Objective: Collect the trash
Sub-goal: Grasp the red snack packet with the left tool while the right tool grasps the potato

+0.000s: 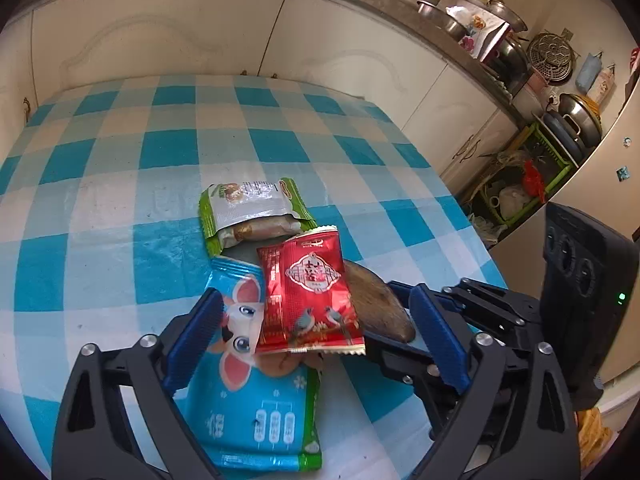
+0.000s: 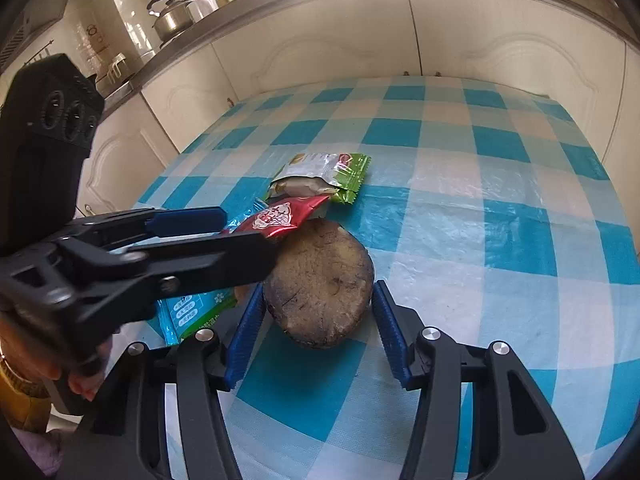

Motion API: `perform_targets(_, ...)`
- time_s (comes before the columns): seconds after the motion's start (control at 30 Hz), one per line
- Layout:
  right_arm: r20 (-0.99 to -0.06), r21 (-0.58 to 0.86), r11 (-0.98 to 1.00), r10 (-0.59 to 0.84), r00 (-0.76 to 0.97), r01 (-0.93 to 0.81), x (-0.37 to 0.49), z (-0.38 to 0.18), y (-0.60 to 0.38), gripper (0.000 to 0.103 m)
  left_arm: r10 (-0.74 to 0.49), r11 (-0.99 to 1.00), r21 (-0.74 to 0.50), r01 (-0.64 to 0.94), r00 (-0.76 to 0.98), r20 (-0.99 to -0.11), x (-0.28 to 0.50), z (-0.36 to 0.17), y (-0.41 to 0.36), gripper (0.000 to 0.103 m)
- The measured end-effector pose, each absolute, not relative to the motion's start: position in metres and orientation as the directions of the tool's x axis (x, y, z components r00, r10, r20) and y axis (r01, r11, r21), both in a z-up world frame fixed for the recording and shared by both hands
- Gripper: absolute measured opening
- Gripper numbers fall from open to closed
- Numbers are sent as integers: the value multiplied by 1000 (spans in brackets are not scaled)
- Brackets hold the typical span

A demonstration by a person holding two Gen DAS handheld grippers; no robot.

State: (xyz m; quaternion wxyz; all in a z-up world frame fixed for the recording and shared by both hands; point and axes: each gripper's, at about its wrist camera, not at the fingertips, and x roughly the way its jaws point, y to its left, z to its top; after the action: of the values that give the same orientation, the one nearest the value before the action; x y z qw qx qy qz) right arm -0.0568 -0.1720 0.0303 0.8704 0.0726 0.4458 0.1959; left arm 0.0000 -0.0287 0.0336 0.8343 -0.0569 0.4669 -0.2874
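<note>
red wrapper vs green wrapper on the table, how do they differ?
The red wrapper looks sealed; the green wrapper is torn open with brown food showing. The red wrapper sits between the left gripper's open jaws, overlapping the blue packet; the green wrapper lies farther back, beyond the gripper. Both are small snack packets.

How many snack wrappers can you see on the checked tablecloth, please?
3: the green wrapper farthest back, the red wrapper overlapping the brown bun, and the blue wrapper nearest, under the red one. Others may be hidden beneath.
</note>
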Motion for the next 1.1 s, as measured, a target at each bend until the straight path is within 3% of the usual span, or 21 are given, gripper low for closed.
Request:
perform_targets(0.1,-744,317,913,407,530,-256,-58,30,-179,55,-502,845,-338,415,393,-770,8,27,-35,66)
perform_targets(0.4,-739,322,920,391,549,-221,-61,31,-190,55,-508,835,-321,446,402,-762,10,27,-44,47)
perform_targets(0.63,-744,328,921,389,543,-210,-59,29,-192,60,-507,840,-326,435,413,-757,9,26,-44,46)
perform_targets(0.73,-744,324,923,383,547,-207,-57,29,-190,69,-507,842,-330,427,418,-754,8,27,-41,46)
perform_targets(1.1,-765,263,941,337,549,-211,-51,29,-179,70,-513,851,-356,386,466,-721,0,42,-13,46)
